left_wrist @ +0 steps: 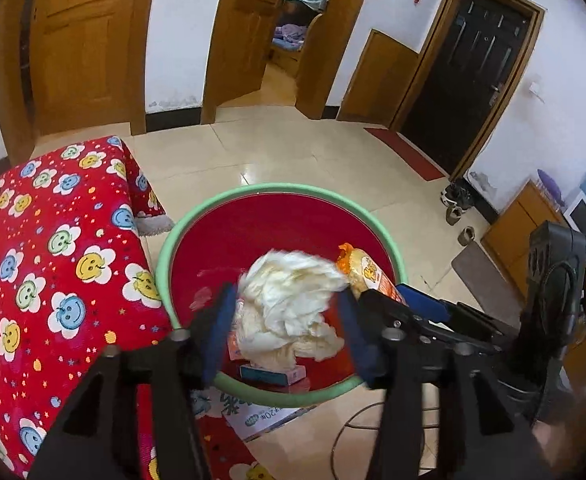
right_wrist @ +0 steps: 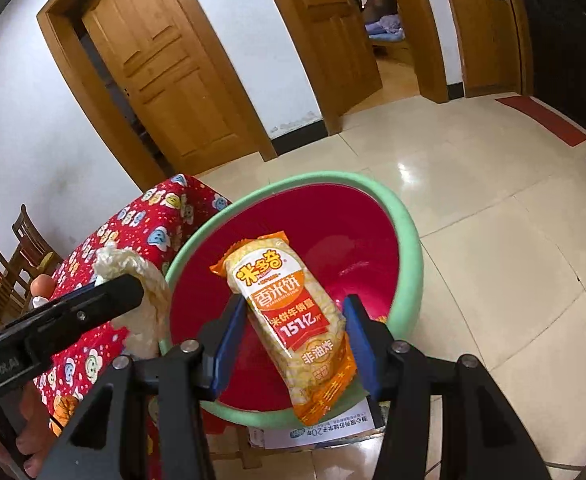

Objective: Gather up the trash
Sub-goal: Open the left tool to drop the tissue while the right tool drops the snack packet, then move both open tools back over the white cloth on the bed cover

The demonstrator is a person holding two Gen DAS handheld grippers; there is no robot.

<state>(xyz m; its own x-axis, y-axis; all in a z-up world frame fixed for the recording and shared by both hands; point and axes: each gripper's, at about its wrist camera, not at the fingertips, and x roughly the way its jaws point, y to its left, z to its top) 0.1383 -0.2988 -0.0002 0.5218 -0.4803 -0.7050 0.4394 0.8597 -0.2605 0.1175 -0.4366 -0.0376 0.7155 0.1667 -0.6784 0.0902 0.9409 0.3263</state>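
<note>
A red basin with a green rim (left_wrist: 197, 216) (right_wrist: 409, 232) stands on the floor beside a table with a red flower-print cloth (left_wrist: 53, 248). My left gripper (left_wrist: 289, 320) is shut on a crumpled white tissue wad (left_wrist: 293, 296), held above the basin; a small box (left_wrist: 273, 374) lies inside at the near rim. My right gripper (right_wrist: 293, 340) is shut on an orange rice-cracker packet (right_wrist: 293, 312), held over the basin. The tissue wad (right_wrist: 141, 280) and left gripper show at left in the right wrist view. The packet (left_wrist: 367, 270) shows in the left wrist view.
The tiled floor (left_wrist: 293, 152) stretches to wooden doors (left_wrist: 85, 40) and a dark door (left_wrist: 473, 72). A printed sheet (left_wrist: 261, 416) lies under the basin. Wooden chairs (right_wrist: 17, 256) stand at far left. Shoes (left_wrist: 457, 200) and a cabinet (left_wrist: 525, 220) are at right.
</note>
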